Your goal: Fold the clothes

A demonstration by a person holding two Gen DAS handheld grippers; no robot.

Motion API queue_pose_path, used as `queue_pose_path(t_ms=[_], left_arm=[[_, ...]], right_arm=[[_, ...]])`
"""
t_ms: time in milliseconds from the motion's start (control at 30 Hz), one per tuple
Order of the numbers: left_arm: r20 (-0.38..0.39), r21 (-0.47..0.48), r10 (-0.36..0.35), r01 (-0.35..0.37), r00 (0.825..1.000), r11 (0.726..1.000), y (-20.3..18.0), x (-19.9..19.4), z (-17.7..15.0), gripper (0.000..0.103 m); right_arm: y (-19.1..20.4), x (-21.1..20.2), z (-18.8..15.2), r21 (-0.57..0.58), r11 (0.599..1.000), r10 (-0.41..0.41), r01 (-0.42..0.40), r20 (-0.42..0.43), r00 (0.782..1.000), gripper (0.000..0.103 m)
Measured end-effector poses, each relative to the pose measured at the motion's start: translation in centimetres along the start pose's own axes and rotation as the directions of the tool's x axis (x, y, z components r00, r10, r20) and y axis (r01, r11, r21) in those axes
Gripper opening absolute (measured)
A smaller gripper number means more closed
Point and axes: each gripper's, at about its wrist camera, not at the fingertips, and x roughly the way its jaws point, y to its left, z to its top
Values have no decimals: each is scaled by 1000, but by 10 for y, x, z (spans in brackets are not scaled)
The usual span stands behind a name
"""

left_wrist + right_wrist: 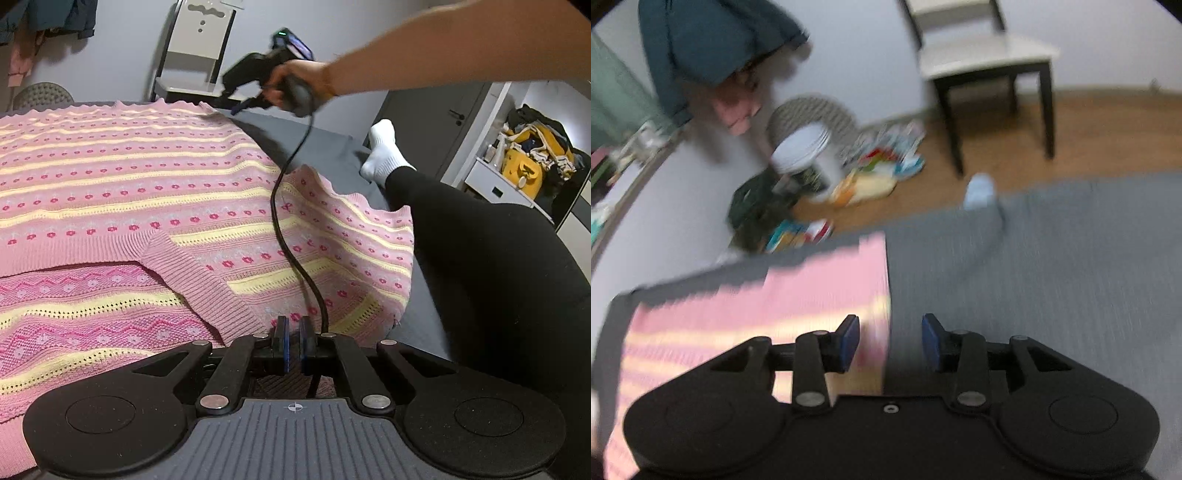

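lying spread flat across a dark grey bedsheet [295, 133], a pink knitted sweater with pale yellow stripes and small red flower motifs [122, 173], its ribbed neckline band [199, 280] toward the near edge and one sleeve [343, 243] fanned out beside a black-legginged leg [480, 258]. seen from the left wrist: the left gripper [293, 332] low over the sweater just past the neckline band, blue-padded fingers [282, 341] drawn nearly together with only a narrow slit between them; impossible to tell whether any knit is caught there. trailing across the sleeve, a black cable [284, 229] running up to the right gripper [240, 107], held in a bare-armed hand [295, 83] at the sweater's far corner. seen from the right wrist, blurred by motion: the right gripper [891, 341] with its blue pads [849, 343] set wide apart, straddling the sweater's straight side edge, pink knit under one pad and bare sheet under the other; contact with the fabric not discernible. beyond the sweater's far edge, a white-seated chair with dark legs [986, 62] on a wooden floor [1108, 136], and a white bucket [809, 158] among scattered clutter. near the sleeve, a white-socked foot [382, 155] resting on the sheet.
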Motion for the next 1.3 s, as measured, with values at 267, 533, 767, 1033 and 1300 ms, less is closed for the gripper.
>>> queue_pose_path(t_ms=[267, 533, 767, 1033, 1300], left_arm=[[-6, 48, 4, -4, 1000, 999, -8, 1, -2, 2], [-3, 99, 19, -19, 1000, 995, -13, 1, -3, 2], [6, 103, 17, -17, 1000, 995, -12, -4, -4, 2], [103, 3, 58, -59, 993, 998, 4, -34, 2, 2], [165, -118, 143, -124, 976, 985, 29, -63, 3, 2]], right_arm=[[1, -14, -45, -43, 987, 147, -155, -153, 977, 35], [23, -17, -44, -91, 988, -125, 122, -30, 992, 6], [32, -27, -39, -41, 978, -203, 204, 20, 979, 49], [190, -38, -45, -346, 938, 35, -2, 90, 995, 77], [402, 40, -47, -438, 853, 255, -284, -125, 959, 53]])
